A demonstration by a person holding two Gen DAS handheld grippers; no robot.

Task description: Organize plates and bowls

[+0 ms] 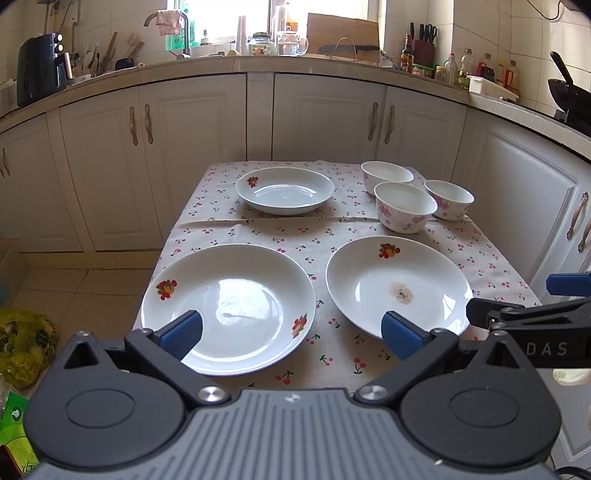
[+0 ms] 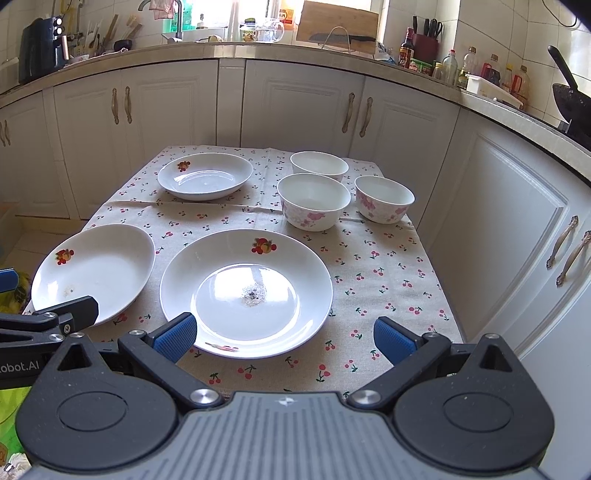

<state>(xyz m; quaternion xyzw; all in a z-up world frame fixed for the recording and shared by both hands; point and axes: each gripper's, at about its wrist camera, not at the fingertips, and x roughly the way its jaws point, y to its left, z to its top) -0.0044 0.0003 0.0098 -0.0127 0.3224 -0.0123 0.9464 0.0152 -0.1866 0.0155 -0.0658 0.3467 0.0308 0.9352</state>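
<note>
A home kitchen: white cabinets [image 2: 303, 107], faucet [image 1: 184, 33], knife block [image 2: 424, 40], wok [image 2: 572, 99].

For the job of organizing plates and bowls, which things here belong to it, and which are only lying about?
Belongs to the job:
- three plates: near left, near right, stained, far
- three bowls

Only lying about:
- wok
- knife block
- cutting board
- yellow bag

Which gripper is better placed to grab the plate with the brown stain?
Probably the right gripper. It is open and the stained plate lies straight ahead between its fingers, while the left gripper faces mostly the clean plate beside it.
</note>
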